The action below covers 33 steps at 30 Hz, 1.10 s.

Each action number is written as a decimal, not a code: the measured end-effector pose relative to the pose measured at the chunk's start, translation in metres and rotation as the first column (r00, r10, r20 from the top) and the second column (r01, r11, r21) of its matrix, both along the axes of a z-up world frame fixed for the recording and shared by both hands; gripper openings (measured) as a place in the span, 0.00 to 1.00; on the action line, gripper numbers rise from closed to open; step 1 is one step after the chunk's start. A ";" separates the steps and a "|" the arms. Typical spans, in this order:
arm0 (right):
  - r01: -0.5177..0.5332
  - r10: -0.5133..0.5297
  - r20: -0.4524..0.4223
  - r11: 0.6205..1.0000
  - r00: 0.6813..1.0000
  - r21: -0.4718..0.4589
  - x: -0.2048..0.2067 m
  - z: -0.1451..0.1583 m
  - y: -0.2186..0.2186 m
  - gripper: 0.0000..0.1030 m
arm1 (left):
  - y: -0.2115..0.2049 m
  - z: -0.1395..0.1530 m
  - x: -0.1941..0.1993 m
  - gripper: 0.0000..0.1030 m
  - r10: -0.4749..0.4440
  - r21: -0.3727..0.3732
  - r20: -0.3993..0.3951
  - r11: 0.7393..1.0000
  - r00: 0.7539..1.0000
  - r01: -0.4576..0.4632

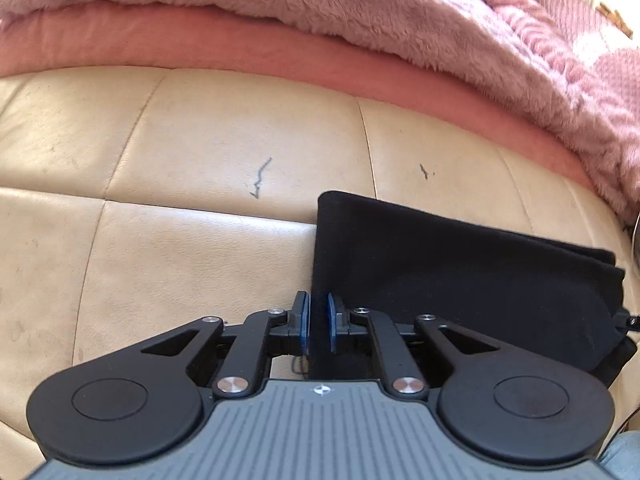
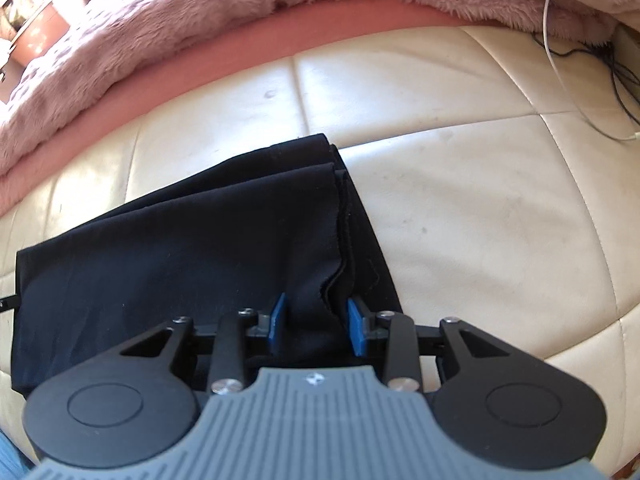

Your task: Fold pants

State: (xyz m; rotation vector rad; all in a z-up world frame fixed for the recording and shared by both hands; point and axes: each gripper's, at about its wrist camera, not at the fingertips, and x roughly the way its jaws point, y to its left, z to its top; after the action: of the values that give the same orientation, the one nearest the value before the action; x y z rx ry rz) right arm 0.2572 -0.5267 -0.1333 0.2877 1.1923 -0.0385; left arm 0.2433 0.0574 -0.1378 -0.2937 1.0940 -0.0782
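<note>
The black pants (image 1: 460, 276) lie folded into a flat rectangle on a cream leather surface (image 1: 180, 152). In the left wrist view my left gripper (image 1: 319, 324) is at the folded stack's near left corner, its blue pads nearly together with the fabric edge between them. In the right wrist view the pants (image 2: 180, 248) fill the left middle, with several layered edges at their right side. My right gripper (image 2: 316, 326) has its blue pads apart, straddling a raised fold of the near right edge.
A fluffy pink blanket (image 1: 360, 8) over a pink sheet (image 1: 200, 40) runs along the far side. A white cable (image 2: 560, 60) and thin dark cords (image 2: 620, 76) lie at the far right. Cream leather extends right of the pants (image 2: 500, 200).
</note>
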 end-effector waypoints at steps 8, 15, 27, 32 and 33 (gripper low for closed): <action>0.039 -0.036 0.086 0.999 0.996 -0.038 -0.011 0.011 -0.001 0.36 | 0.014 0.016 -0.001 0.46 0.059 -0.078 0.106 0.996 0.993 -0.050; 0.000 0.025 0.214 0.993 0.977 -0.120 -0.016 0.027 0.014 0.35 | 0.002 0.009 0.024 0.58 0.035 -0.069 0.132 0.997 0.991 -0.026; -0.108 0.158 0.296 0.978 0.942 -0.180 -0.008 0.024 0.036 0.15 | 0.010 0.001 0.014 0.05 0.075 -0.107 0.212 0.993 0.974 -0.053; -0.016 0.067 0.285 0.984 0.956 -0.178 0.024 -0.001 0.023 0.09 | 0.013 -0.013 0.019 0.05 0.081 -0.076 0.179 0.995 0.981 -0.068; 0.002 0.045 0.279 0.986 0.959 -0.167 0.028 -0.007 0.018 0.05 | 0.013 -0.015 0.020 0.05 0.078 -0.070 0.177 0.995 0.981 -0.066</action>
State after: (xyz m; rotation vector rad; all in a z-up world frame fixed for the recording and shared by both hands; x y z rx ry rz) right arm 0.2856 -0.5083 -0.1402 0.1275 0.9014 -0.0753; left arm 0.2628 0.0703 -0.1526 -0.3759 0.9025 -0.0736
